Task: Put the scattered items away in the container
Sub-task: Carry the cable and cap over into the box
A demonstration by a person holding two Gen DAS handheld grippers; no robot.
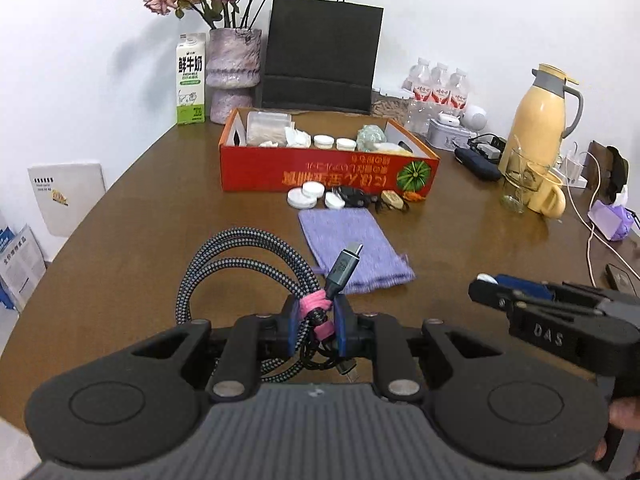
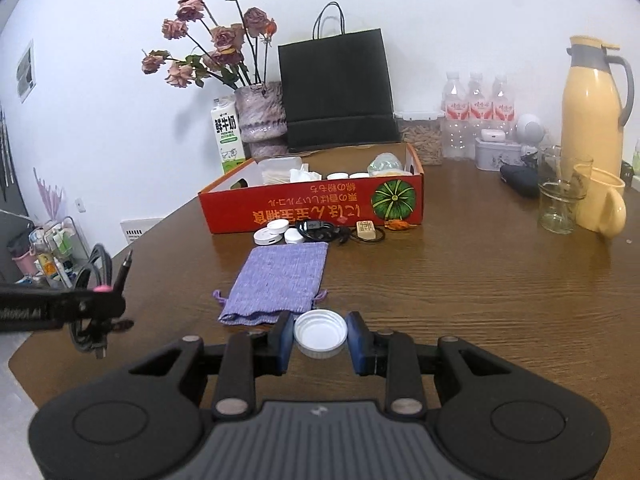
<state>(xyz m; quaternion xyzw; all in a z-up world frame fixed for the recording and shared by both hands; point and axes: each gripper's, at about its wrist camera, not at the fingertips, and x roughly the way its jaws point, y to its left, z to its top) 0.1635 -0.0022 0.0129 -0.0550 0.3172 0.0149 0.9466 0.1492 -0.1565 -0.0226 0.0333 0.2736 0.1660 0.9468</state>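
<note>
My left gripper (image 1: pixel 316 322) is nearly closed, pinching a coiled grey braided cable (image 1: pixel 244 264) at its pink tie. My right gripper (image 2: pixel 320 338) clamps a white ribbed plastic cap (image 2: pixel 320 333). At twelve o'clock lies a purple knitted pouch (image 2: pixel 280 286), then scattered white caps (image 2: pixel 276 232), then the red cardboard box (image 2: pixel 312 204).

Bright, even room light here; soft sheen on the worktop (image 2: pixel 480 280) ahead of the gripper, faint shadows on the wall (image 1: pixel 480 20), fisheye bending edges, dark corners, slightly soft throughout.
</note>
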